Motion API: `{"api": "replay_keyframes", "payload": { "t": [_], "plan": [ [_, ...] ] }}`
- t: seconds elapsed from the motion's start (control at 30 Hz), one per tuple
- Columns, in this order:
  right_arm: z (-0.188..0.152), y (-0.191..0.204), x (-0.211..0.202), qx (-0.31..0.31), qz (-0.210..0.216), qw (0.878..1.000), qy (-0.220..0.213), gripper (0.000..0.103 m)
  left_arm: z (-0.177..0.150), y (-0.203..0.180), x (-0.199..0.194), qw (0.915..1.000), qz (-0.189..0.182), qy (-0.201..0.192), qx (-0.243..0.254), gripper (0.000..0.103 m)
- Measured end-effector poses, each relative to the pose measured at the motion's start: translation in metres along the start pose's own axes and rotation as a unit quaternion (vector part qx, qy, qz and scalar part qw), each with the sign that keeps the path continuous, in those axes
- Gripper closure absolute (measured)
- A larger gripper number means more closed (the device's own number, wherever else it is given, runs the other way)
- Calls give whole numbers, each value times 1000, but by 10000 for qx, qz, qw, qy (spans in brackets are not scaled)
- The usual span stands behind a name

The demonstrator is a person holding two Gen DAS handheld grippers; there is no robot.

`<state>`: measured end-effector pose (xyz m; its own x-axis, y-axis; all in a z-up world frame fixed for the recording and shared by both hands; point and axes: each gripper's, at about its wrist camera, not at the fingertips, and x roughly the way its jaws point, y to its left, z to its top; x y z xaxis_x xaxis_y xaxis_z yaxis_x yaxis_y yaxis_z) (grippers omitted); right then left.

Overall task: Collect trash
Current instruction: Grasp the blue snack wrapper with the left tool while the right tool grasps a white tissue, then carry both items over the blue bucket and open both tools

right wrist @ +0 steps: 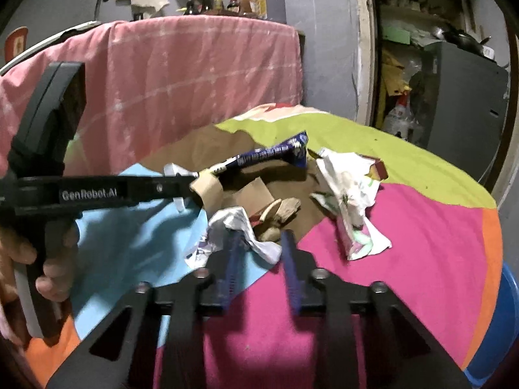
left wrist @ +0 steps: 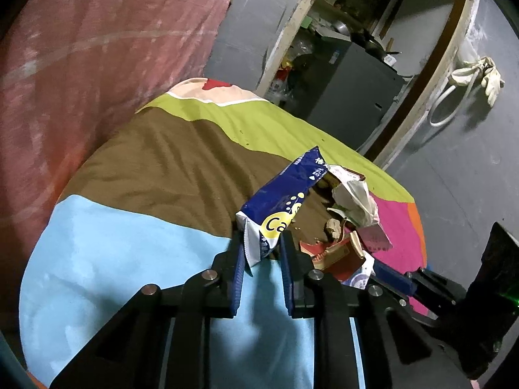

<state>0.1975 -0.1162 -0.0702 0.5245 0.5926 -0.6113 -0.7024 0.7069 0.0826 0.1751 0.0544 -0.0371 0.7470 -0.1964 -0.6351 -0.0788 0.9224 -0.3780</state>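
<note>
Colour-block tabletop cloth [right wrist: 405, 243], trash heaped mid-table. Left claw [left wrist: 261, 243] clamped on blue snack wrapper [left wrist: 285, 191], lifted off cloth. Right claw [right wrist: 259, 243] pinching crumpled white paper [right wrist: 240, 227]. Advice: hold both grips firm, lift clear of pile before carrying.

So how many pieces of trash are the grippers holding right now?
2: the blue wrapper in the left gripper, and crumpled white paper in the right gripper. More litter lies loose; some may be hidden.

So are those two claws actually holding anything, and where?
Left gripper pinches the blue wrapper by its lower end. Right gripper grips the crumpled paper at its near edge.
</note>
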Motion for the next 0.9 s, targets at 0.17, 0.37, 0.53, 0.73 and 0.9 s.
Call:
{"api": "replay_keyframes", "payload": {
  "t": [0.17, 0.37, 0.53, 0.73, 0.9],
  "plan": [
    [-6, -1, -8, 24, 27, 10000, -34, 97, -8, -2, -12, 9999, 96, -115, -50, 87],
    [-16, -3, -34, 196, 37, 9986, -491, 98, -25, -9, -38, 9985, 309, -455, 10, 87],
    [-23, -6, -64, 329, 86, 9937, -1064, 98, -42, -20, -67, 9943, 472, -934, 211, 87],
    [-19, -3, -100, 273, -189, 9848, -1706, 98, -45, -45, -85, 9873, 368, -1477, 445, 87],
    [-12, -5, -133, 111, -708, 9733, -2181, 98, -36, -85, -81, 9815, 0, -1764, 751, 87]
  ]
}}
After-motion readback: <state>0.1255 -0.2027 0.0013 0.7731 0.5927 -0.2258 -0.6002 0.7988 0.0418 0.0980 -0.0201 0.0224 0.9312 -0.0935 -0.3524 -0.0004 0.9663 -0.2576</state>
